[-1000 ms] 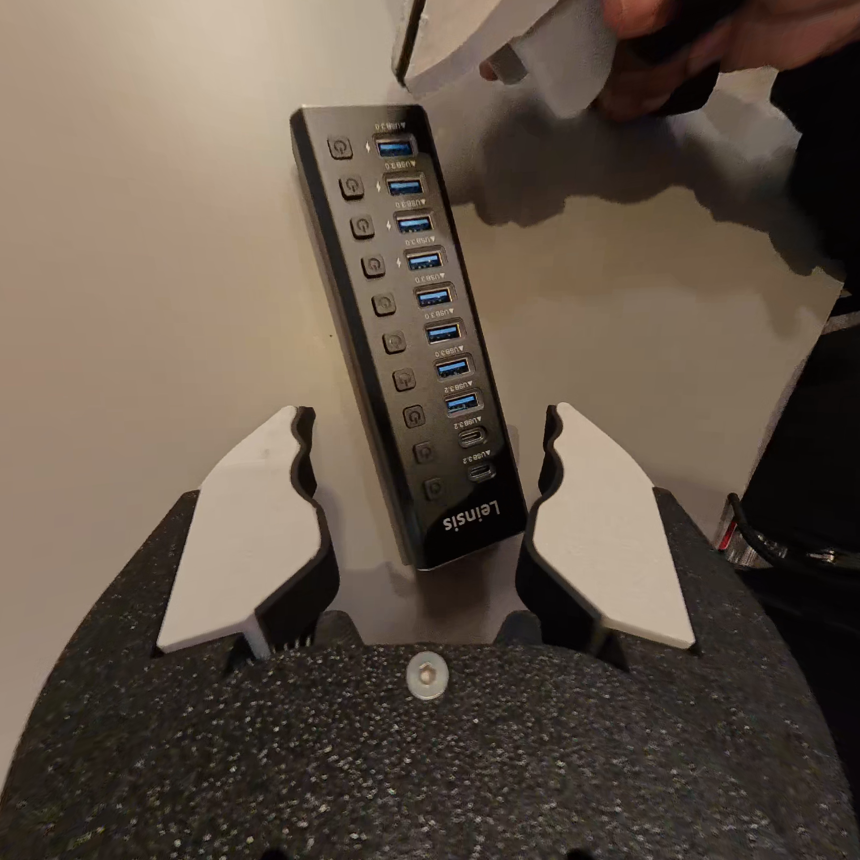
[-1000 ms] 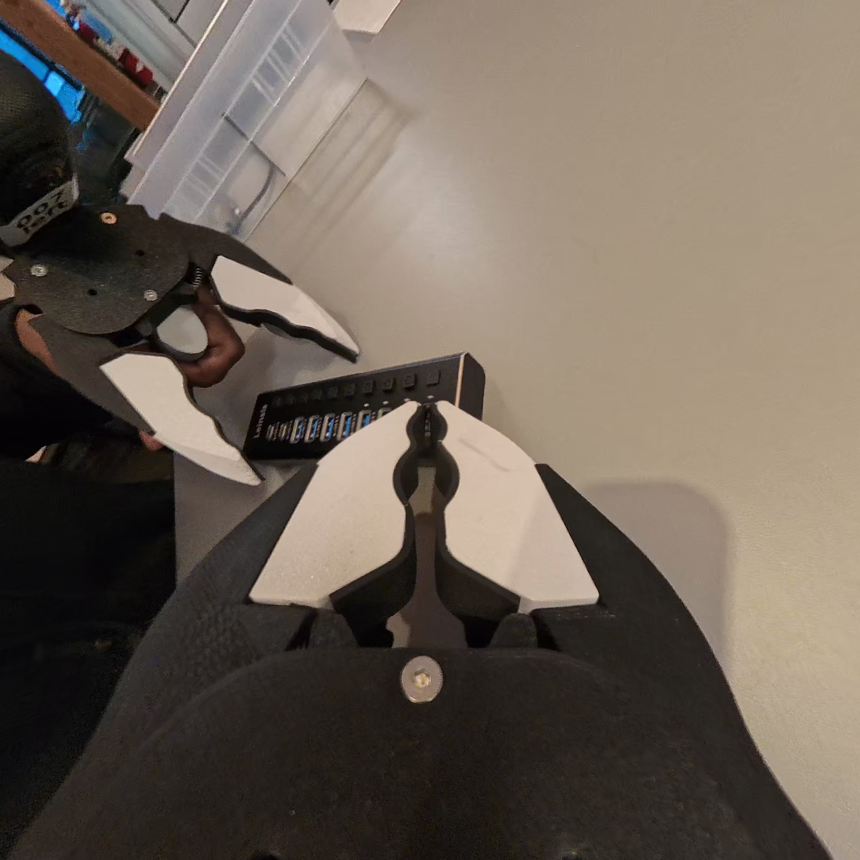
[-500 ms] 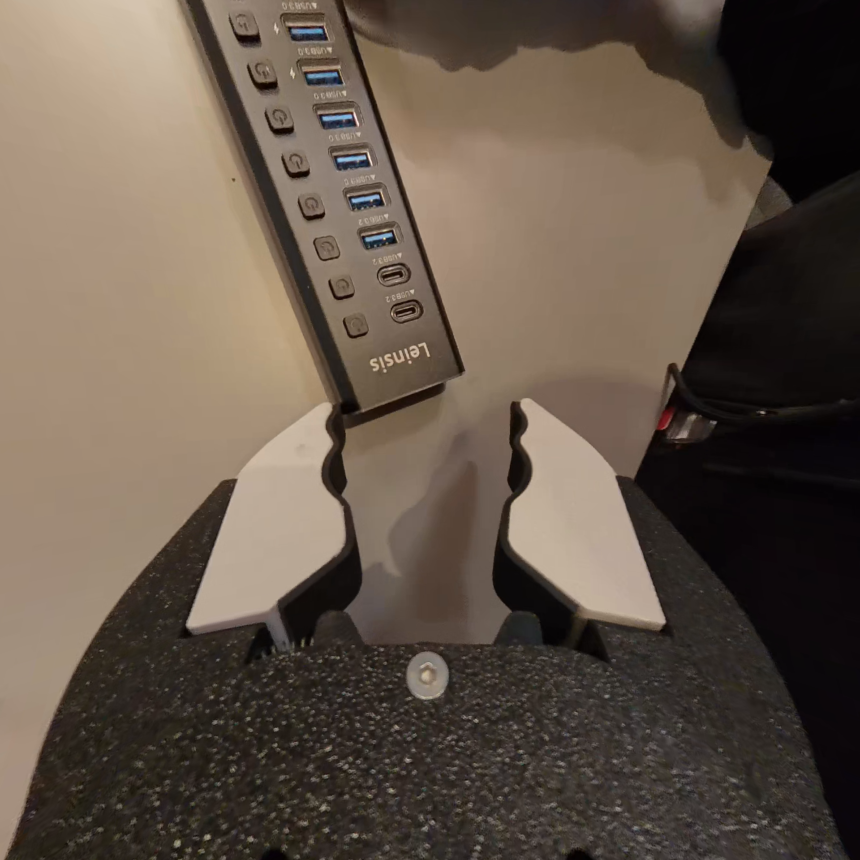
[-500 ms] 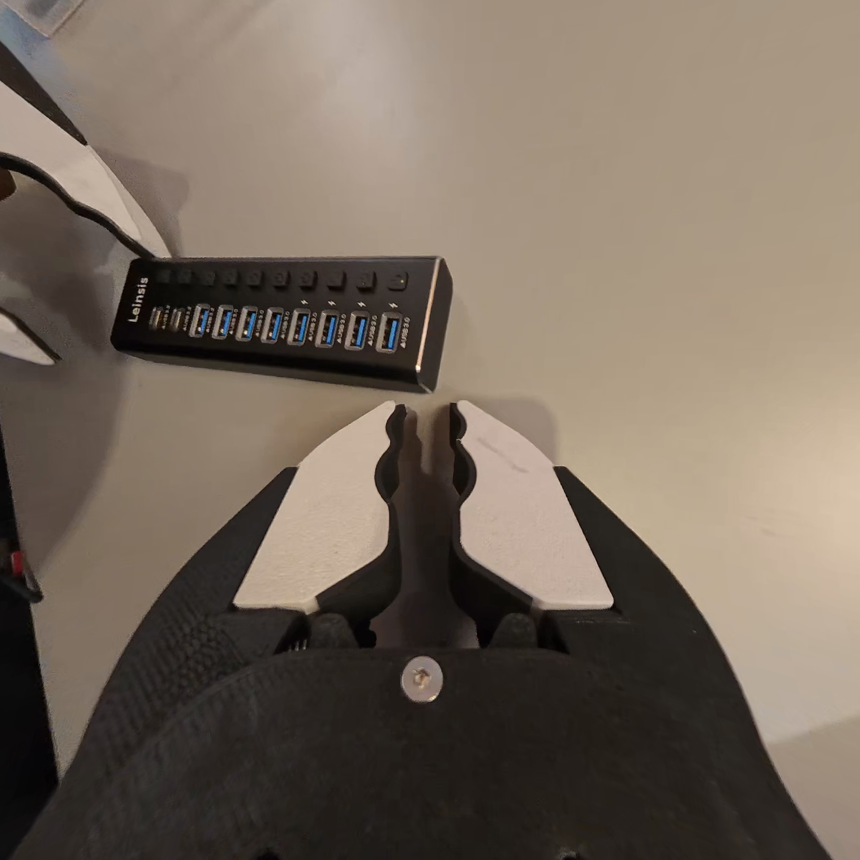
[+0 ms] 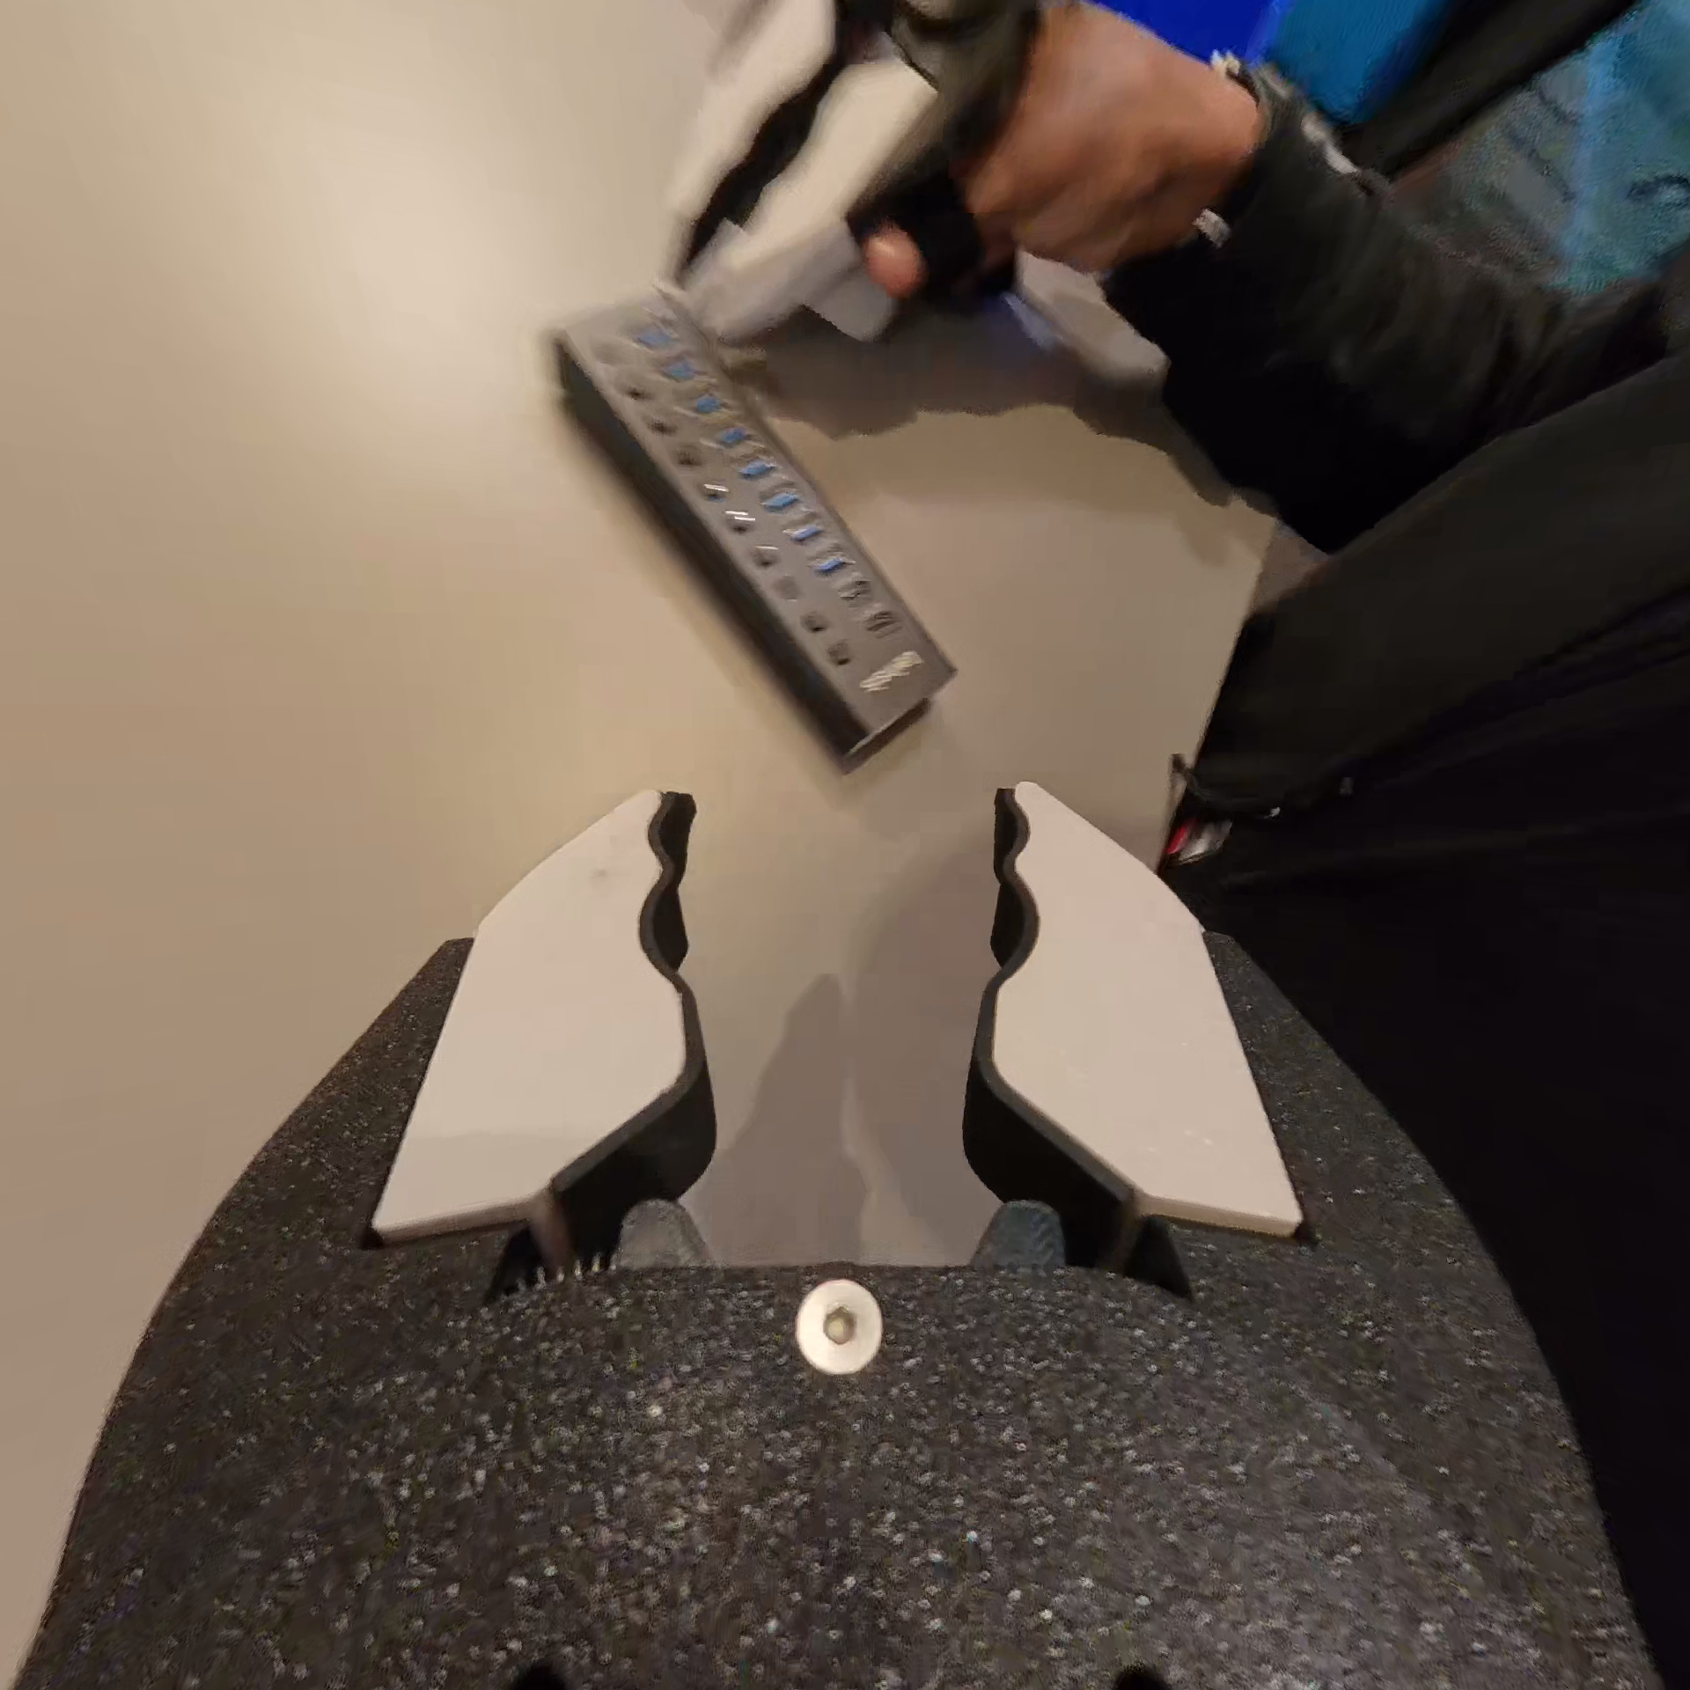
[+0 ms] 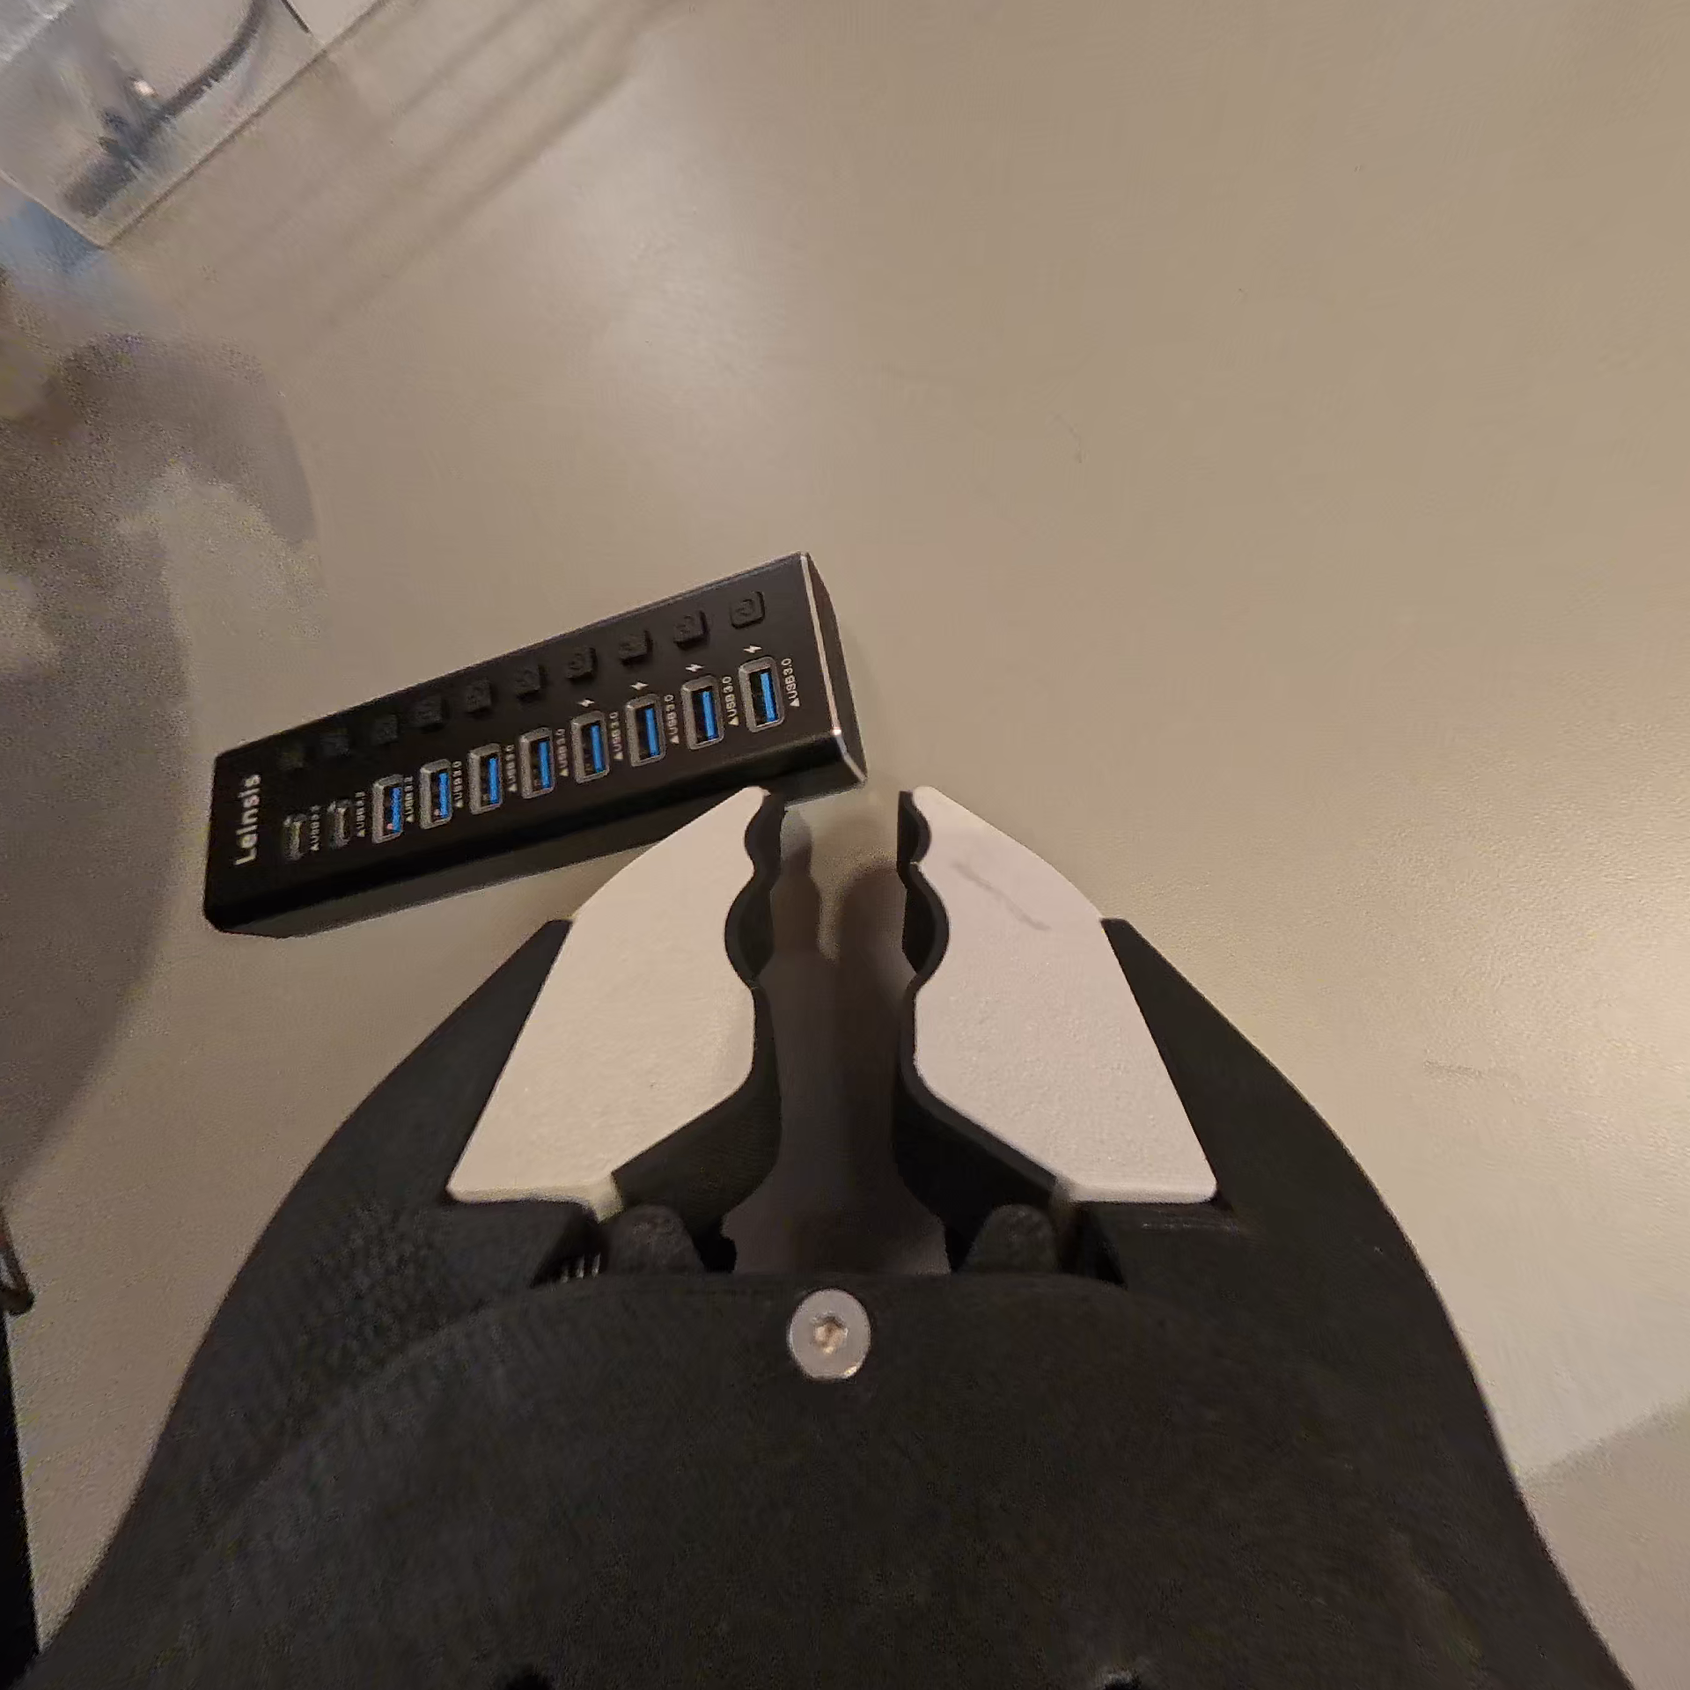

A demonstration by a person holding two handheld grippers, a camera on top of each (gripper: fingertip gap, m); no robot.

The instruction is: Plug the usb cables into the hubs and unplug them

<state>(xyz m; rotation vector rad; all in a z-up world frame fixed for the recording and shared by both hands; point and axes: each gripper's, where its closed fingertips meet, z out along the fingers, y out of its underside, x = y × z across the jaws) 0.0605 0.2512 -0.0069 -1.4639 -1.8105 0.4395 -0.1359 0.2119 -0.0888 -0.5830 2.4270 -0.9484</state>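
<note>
A black USB hub (image 5: 750, 540) with a row of blue ports lies flat on the beige table, blurred in the left wrist view. My left gripper (image 5: 841, 805) is open and empty, a short way back from the hub's near end. In the right wrist view the hub (image 6: 530, 750) lies crosswise with all its ports empty. My right gripper (image 6: 837, 805) is open by a narrow gap and empty, and its left fingertip sits at the hub's right end corner. It also shows blurred in the left wrist view (image 5: 786, 183), at the hub's far end. No USB cable is in view.
A clear plastic bin (image 6: 119, 110) stands at the table's far left in the right wrist view. The person's hand (image 5: 1052, 165) and dark sleeve hold the right gripper. The table's edge (image 5: 1225, 658) runs along the right, with dark clothing beyond it. Across from one pair of fingers to the other is roughly 20 cm. The hub (image 6: 530, 750) sits 6 cm or so from the ends of my right fingers. Look for it in the left wrist view (image 5: 764, 476) too.
My right gripper went from shut to open and moved up to the hub's end. My left gripper drew back from around the hub's near end. The hub now lies more slanted.
</note>
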